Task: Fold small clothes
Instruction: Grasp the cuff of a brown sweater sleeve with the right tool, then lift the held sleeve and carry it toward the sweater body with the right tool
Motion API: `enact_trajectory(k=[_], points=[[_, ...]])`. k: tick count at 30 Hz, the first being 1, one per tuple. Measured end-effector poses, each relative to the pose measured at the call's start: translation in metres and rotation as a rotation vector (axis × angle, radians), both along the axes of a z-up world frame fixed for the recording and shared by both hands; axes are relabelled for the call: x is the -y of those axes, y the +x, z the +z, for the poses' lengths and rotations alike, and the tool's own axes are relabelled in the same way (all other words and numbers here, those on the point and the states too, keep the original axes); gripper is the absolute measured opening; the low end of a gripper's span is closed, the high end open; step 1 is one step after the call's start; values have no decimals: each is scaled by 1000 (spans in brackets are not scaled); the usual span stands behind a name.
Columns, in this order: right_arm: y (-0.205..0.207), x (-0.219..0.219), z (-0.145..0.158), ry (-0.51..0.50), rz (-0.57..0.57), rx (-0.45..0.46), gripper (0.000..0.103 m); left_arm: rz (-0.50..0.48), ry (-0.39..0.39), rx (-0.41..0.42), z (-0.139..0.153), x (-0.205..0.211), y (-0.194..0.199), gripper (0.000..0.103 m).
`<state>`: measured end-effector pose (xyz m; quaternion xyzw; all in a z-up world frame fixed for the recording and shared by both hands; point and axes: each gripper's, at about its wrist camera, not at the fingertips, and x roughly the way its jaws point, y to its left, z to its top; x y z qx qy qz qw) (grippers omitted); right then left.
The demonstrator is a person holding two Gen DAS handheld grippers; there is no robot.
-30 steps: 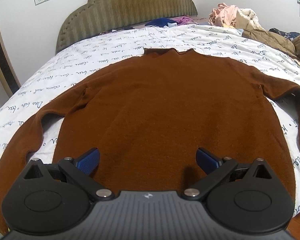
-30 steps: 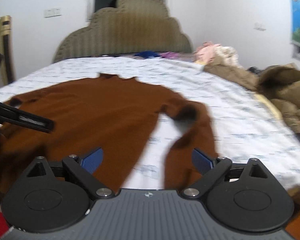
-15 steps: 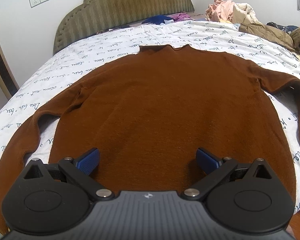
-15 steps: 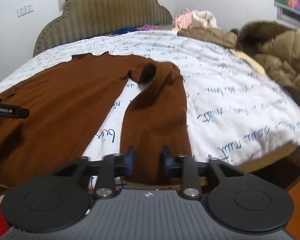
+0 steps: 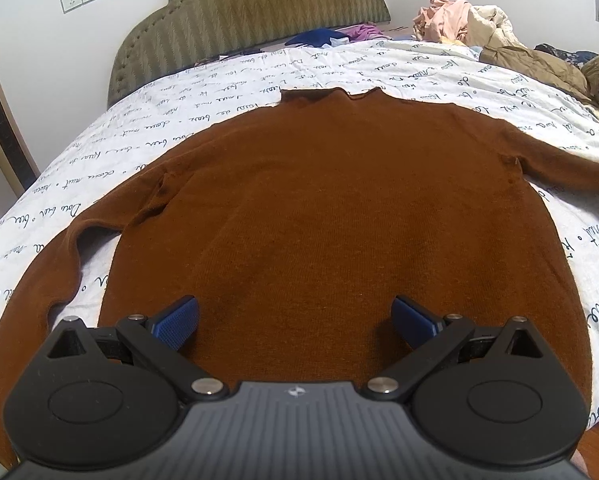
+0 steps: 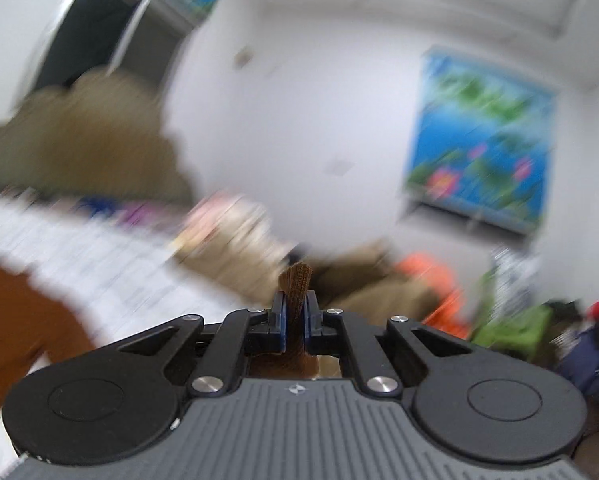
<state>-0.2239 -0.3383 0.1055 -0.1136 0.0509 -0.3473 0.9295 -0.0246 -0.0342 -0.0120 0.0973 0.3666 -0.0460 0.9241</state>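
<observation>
Raised and levelled, right hand-held gripper [image 6: 294,317] clamps sweater [image 5: 339,216] cuff, left hand-held gripper [image 5: 295,320] angled down, agape

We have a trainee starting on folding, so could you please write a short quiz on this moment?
1. True or false: the left gripper is shut on the sweater.
2. What is clamped in the right gripper?
A. a pink shirt
B. a strip of brown knit
C. nothing
3. Fill in: the sweater lies flat on the ___ with its collar toward the headboard.

Key: 1 false, its jaws stand wide open over the sweater's lower part; 2 B; 3 bed.
</observation>
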Motion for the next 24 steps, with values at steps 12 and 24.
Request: enact_trajectory(k=[12, 24], points=[[0, 126, -142, 732, -137, 66, 9, -3, 7, -2, 0, 0, 2, 103], [-4, 144, -186, 1101, -170, 331, 31, -3, 9, 6, 3, -1, 1, 103]])
